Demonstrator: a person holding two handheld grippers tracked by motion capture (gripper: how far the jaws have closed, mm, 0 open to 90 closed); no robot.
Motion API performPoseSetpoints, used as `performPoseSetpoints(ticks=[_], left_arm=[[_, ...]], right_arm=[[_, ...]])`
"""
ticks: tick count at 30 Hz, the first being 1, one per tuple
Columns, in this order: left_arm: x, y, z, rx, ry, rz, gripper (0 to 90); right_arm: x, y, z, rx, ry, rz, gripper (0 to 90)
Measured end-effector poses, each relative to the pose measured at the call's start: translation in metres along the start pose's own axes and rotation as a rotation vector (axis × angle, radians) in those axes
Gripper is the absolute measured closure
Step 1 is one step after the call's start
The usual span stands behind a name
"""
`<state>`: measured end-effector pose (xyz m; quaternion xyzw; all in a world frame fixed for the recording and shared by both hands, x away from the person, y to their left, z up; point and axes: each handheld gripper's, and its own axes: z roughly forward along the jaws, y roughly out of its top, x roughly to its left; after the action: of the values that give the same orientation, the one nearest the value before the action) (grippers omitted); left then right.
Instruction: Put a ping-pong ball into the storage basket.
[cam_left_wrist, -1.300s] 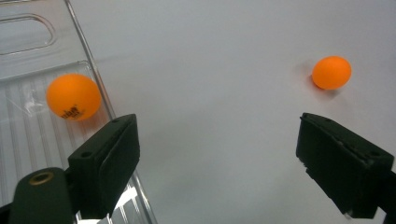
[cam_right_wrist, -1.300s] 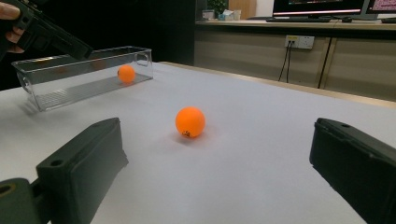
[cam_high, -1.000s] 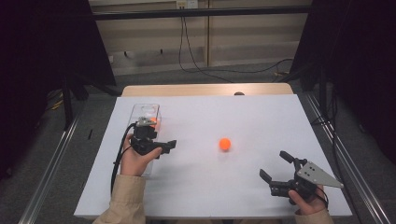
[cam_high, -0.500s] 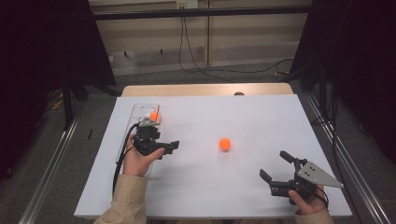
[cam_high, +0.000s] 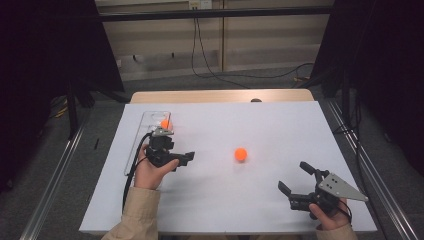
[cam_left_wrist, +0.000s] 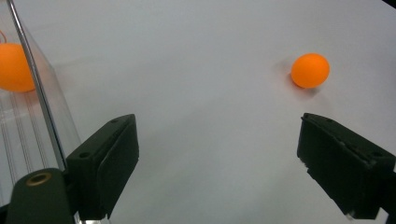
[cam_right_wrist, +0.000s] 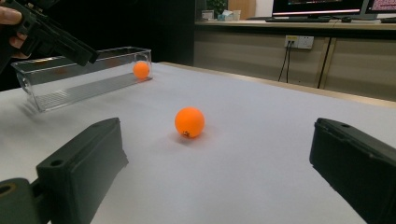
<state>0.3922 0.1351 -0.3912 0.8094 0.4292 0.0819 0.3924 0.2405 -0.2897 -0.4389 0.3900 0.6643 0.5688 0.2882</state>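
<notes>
That loose orange ball sits mid-counter, well apart from the clear tray holding another ball. Looks light, smooth and prone to rolling, so I'd pinch it across its widest part. Left gripper and right gripper both have fingers spread wide, holding nothing.

The left claw now sits farther back from the clear tray, uncovering the orange ball inside.
</notes>
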Motion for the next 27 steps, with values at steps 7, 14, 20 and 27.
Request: performPoseSetpoints(ticks=[7, 14, 20, 27], left_arm=[[-0.0022, -0.0004, 0.0033, 0.01, -0.006, 0.002, 12.6], [-0.0036, -0.0007, 0.0062, 0.018, -0.012, 0.006, 12.4], [-0.0055, -0.0008, 0.0081, 0.015, -0.016, 0.0, 12.2], [-0.0068, -0.0009, 0.0099, 0.019, -0.023, 0.009, 12.1]], right_arm=[[0.0004, 0.0, 0.0001, 0.003, 0.002, 0.001, 2.5], [0.0002, -0.0001, 0.0001, 0.004, 0.001, 0.0, 2.5], [0.0001, -0.0001, 0.0001, 0.004, 0.002, 0.0, 2.5], [0.0002, -0.0001, 0.0002, 0.004, 0.001, 0.0, 2.5]])
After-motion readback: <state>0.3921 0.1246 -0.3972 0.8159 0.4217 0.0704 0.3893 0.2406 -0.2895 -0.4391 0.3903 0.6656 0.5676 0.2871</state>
